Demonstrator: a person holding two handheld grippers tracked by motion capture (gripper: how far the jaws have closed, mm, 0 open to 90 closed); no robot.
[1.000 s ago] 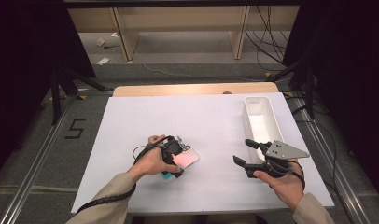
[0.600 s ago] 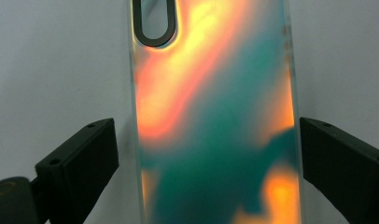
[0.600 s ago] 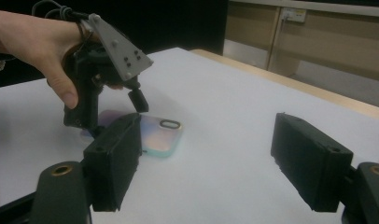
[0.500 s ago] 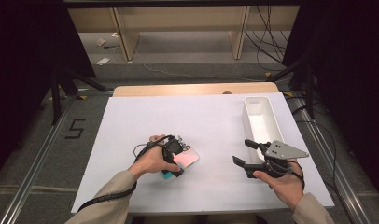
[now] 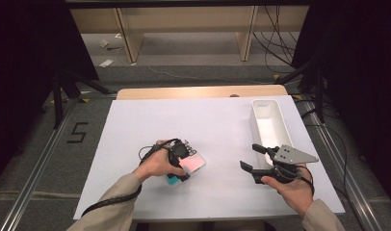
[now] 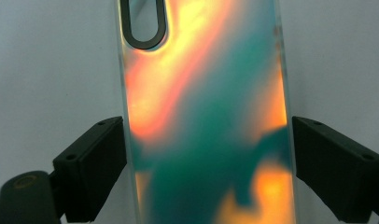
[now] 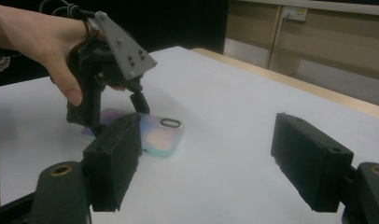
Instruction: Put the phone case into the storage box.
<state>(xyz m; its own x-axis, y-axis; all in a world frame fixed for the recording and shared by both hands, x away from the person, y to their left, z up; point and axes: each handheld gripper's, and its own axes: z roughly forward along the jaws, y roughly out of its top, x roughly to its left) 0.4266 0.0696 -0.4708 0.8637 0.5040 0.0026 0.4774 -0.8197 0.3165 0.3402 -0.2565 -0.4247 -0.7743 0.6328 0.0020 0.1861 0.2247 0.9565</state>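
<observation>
An iridescent pink and teal phone case [image 5: 194, 163] lies flat on the white table sheet [image 5: 217, 125], left of centre. My left gripper [image 5: 183, 166] points down over it. In the left gripper view the phone case [image 6: 201, 116] runs between the two black jaws, which have just been closing and now stand against its long edges. My right gripper [image 5: 252, 157] hovers open at the front right, with nothing between its jaws. In the right gripper view my right gripper [image 7: 208, 158] faces the phone case [image 7: 162, 133] and my left gripper [image 7: 120, 116].
A long white tray [image 5: 254, 120] stands at the right side of the sheet, just beyond my right gripper. The wooden table edge [image 5: 198, 92] runs along the back. Cables trail from both grippers.
Both hands have stayed where they were. The case has not moved on the sheet.
</observation>
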